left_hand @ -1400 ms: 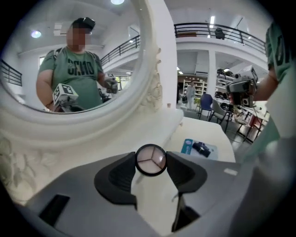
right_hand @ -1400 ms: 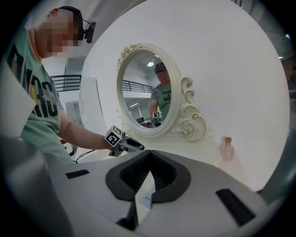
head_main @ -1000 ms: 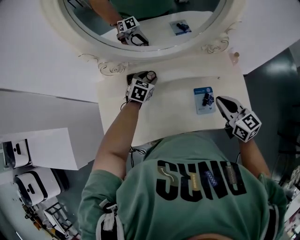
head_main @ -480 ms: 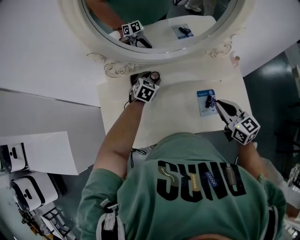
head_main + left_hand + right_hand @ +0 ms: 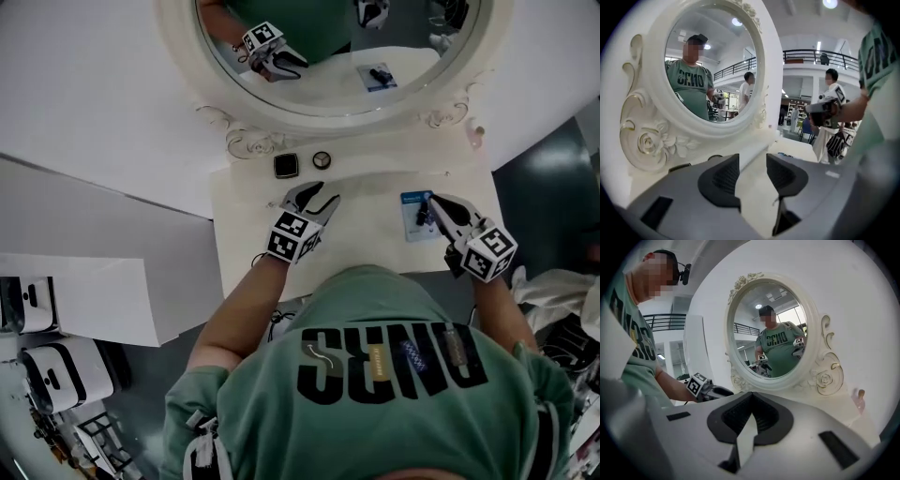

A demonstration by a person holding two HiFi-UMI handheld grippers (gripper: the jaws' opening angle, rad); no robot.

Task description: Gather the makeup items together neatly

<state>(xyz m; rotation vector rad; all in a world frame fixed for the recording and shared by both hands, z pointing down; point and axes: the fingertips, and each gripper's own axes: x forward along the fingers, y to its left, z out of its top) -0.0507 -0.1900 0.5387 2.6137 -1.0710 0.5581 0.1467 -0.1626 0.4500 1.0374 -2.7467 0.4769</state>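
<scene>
left hand-held gripper (image 5: 317, 197) hovering over table (image 5: 361, 234) middle, spread, jaws just narrowing, nothing between. right hand-held gripper (image 5: 436, 202) pressed together, tip at packet (image 5: 412, 217) near right edge. square case (image 5: 286, 166), round case (image 5: 322, 160) sitting at far edge. likely needing: opening right, pinching packet edge, setting it beside both.

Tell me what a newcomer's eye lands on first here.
The ornate white oval mirror fills the top of the head view and reflects the person. Below it, over the white table, the left gripper hangs with empty jaws apart, though they have just closed a little, near a black square compact and a small round case. The right gripper, shut, points at a blue card pack.
</scene>
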